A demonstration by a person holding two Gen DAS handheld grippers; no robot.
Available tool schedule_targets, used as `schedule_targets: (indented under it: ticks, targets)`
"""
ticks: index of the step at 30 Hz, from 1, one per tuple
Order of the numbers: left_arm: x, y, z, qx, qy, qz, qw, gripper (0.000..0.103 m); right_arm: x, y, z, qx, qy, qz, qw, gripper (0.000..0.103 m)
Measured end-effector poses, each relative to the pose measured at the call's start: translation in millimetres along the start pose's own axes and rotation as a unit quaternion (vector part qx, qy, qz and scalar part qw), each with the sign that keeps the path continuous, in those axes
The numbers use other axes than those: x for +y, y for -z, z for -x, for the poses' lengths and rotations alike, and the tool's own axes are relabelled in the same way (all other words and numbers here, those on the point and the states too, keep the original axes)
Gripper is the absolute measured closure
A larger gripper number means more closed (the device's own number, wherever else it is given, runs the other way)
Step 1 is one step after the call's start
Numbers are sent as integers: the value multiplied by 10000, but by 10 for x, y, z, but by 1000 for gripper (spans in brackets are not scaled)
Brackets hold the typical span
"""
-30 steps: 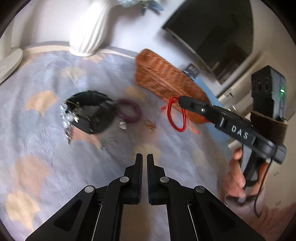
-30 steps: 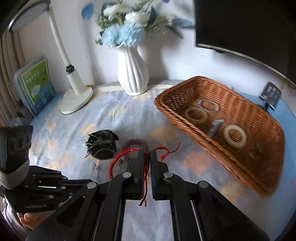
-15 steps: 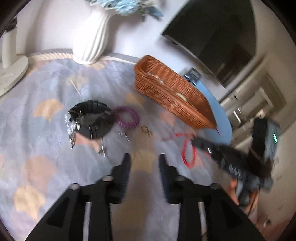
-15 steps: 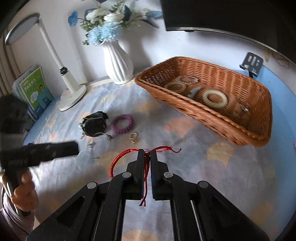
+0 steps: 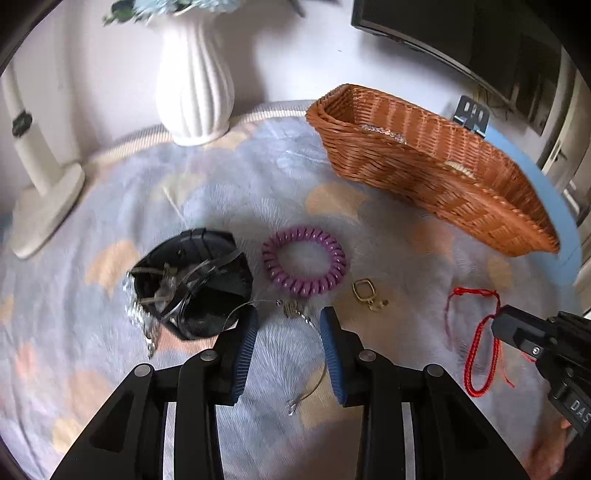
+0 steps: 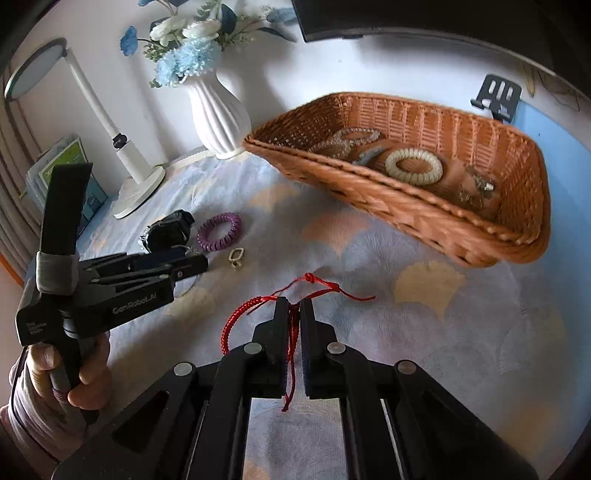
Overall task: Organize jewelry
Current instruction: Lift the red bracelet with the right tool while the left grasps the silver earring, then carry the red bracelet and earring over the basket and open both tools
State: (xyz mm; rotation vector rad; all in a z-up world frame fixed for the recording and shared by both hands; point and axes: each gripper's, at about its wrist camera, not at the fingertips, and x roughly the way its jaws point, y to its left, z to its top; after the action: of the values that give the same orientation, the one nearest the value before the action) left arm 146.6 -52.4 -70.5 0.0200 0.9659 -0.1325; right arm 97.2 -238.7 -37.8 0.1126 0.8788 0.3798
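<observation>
My right gripper (image 6: 293, 306) is shut on a red cord bracelet (image 6: 258, 308), held low over the cloth; the bracelet also shows in the left wrist view (image 5: 480, 354). My left gripper (image 5: 288, 325) is open and empty, its fingertips astride a thin silver chain (image 5: 295, 310). Just beyond lie a purple spiral hair tie (image 5: 304, 266), a small gold clasp (image 5: 365, 293) and a black round box (image 5: 192, 280) with silver pieces spilling out. A wicker basket (image 6: 424, 218) at the right holds a cream spiral tie (image 6: 413, 166) and other jewelry.
A white ribbed vase (image 5: 194, 88) with blue flowers stands at the back. A white desk lamp base (image 5: 40, 206) is at the back left, with books (image 6: 62, 162) beyond it. A dark monitor (image 5: 461, 33) and a small black stand (image 6: 498, 96) sit behind the basket.
My left gripper has opened and moved forward and down toward the silver chain. My right gripper, still holding the red bracelet, has pulled back from the basket side, low over the cloth.
</observation>
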Motion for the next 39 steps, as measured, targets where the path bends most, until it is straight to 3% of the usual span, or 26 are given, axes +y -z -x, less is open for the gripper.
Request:
schedule_targets:
  ticks: [2,3,7,13,19,25,32,36,39]
  targets:
    - [-25,-3,-14,-59,-100,-126,9999,89,-23,-4,22,-66,-77,-37,9999,96]
    - [-24,0,-5,-60,-41,-152,9999,92,-37,-3,24,-78,-101,-61,9999,96]
    - [-44,4,12,-35,104,-251,9996,92,-62,-7,-3,-5,-95,-125,9999,96]
    - [-184,262,272,-11,801,-652,9946,92,-46,40,65,-14,-45,-126,9999,96]
    - [-386,530,712,-273,1391,-1174,9829,92,-34,136,169,16,-261,-306,9992,96]
    - [-455,601,874,-374,1546,-1196,9800,92,36,135,397,-152,-104,-191,9996,96]
    - [-301,488,1071,-527,1991,-855,9748,92,-64,53,728,-446,64,-257,9987,96]
    - [-266,253,1257,-769,2256,-871,9673,92,-129,-48,954,-730,140,-356,9966,96]
    - [-276,8,1336,-925,2246,-990,9650,92,-158,-124,1054,-895,266,-391,9949,96]
